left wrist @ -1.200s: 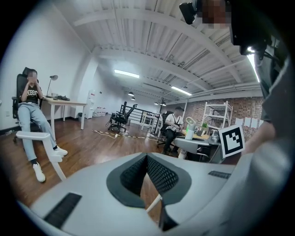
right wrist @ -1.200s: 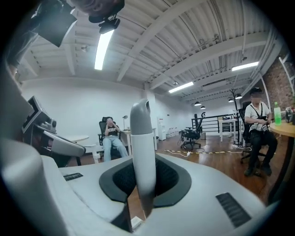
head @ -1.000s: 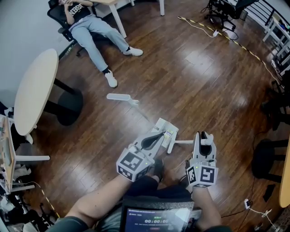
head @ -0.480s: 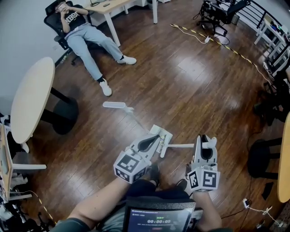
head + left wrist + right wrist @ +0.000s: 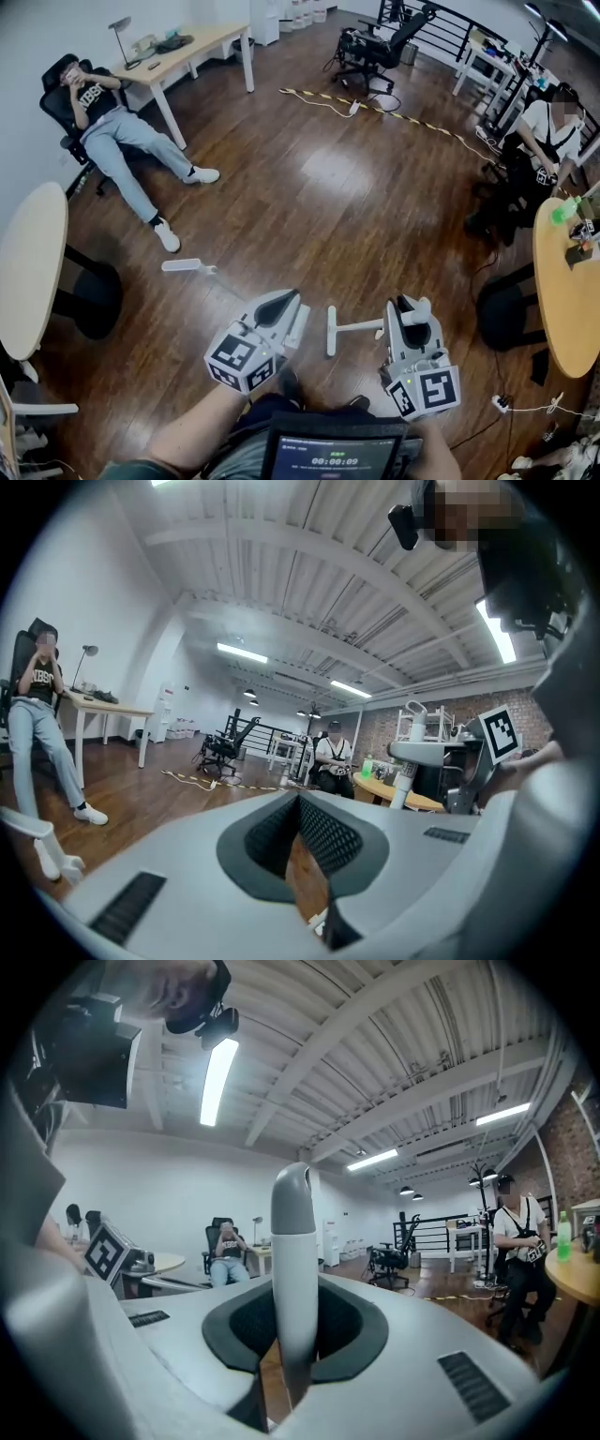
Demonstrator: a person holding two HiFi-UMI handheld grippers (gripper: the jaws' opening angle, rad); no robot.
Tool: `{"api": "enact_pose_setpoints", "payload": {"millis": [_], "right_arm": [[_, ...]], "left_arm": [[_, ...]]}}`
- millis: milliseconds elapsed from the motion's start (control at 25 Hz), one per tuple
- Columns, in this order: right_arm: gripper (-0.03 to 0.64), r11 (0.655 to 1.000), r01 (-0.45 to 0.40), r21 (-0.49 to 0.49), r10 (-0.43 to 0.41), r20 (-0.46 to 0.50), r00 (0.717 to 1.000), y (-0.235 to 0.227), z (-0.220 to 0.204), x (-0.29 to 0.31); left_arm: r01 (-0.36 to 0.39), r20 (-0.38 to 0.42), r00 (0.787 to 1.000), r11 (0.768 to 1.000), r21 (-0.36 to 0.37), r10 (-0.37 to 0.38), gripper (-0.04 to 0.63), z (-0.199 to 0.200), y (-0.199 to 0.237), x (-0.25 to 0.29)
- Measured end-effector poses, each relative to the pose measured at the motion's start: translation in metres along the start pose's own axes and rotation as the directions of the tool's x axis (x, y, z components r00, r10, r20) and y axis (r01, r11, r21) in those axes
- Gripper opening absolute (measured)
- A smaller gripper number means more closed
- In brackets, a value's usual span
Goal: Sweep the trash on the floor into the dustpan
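My right gripper (image 5: pixel 412 307) is shut on the handle of a white brush (image 5: pixel 361 325). The brush's narrow head (image 5: pixel 330 330) points left, between the two grippers. In the right gripper view that handle (image 5: pixel 292 1260) stands upright between the jaws of the right gripper (image 5: pixel 292 1340). My left gripper (image 5: pixel 291 306) hangs over the wooden floor (image 5: pixel 356 197), its jaws almost together. In the left gripper view only a white sliver (image 5: pixel 322 918) shows low in the narrow slit of the left gripper (image 5: pixel 302 841). The dustpan itself is hidden under that gripper. I see no trash on the floor.
A white long-handled tool (image 5: pixel 183 266) lies on the floor at left. A person (image 5: pixel 117 127) sits in a chair with legs stretched out. Round tables stand at left (image 5: pixel 28 272) and right (image 5: pixel 562 281). Another person (image 5: pixel 548 131) sits far right. A cable (image 5: pixel 375 108) runs across the back.
The head view has tilted up, showing more of the room. The dustpan seen ahead of the left gripper's tips is now hidden. The right gripper still holds the brush.
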State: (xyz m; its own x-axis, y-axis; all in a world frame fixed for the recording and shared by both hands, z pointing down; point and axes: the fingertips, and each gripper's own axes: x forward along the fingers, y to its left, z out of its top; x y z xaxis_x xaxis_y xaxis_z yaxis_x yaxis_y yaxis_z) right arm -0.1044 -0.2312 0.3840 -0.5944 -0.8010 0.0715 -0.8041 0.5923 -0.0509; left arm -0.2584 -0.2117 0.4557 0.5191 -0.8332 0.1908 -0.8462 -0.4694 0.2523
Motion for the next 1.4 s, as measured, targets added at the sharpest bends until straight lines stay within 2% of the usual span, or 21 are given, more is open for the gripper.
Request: {"api": "enact_pose_setpoints", "payload": {"millis": [200, 320, 480, 720, 840, 1400], "right_arm": [[0.078, 0.999, 0.034, -0.016, -0.034, 0.012, 0.999, -0.065, 0.044, -0.067], [0.078, 0.997, 0.061, -0.036, -0.060, 0.034, 0.998, -0.111, 0.070, -0.117], [0.078, 0.995, 0.087, -0.042, -0.086, 0.023, 0.996, -0.144, 0.078, -0.173], [0.078, 0.991, 0.123, -0.054, -0.123, 0.000, 0.992, -0.164, 0.089, -0.188], [0.078, 0.989, 0.136, -0.055, -0.136, -0.005, 0.991, -0.174, 0.089, -0.200], [0.077, 0.979, 0.203, -0.011, -0.202, 0.034, 0.979, -0.214, 0.098, -0.229]], "left_arm": [[-0.005, 0.025, 1.000, 1.000, 0.025, 0.005, 0.008, 0.035, -0.063, 0.026], [0.030, 0.072, 0.997, 0.999, -0.021, -0.028, 0.008, 0.054, -0.115, 0.047], [0.035, 0.081, 0.996, 0.999, 0.011, -0.036, 0.008, 0.062, -0.167, 0.058], [0.058, 0.104, 0.993, 0.998, 0.033, -0.061, 0.008, 0.089, -0.179, 0.068], [0.061, 0.101, 0.993, 0.996, 0.066, -0.068, 0.008, 0.093, -0.191, 0.071], [0.058, 0.108, 0.992, 0.994, 0.096, -0.069, 0.008, 0.100, -0.225, 0.086]]}}
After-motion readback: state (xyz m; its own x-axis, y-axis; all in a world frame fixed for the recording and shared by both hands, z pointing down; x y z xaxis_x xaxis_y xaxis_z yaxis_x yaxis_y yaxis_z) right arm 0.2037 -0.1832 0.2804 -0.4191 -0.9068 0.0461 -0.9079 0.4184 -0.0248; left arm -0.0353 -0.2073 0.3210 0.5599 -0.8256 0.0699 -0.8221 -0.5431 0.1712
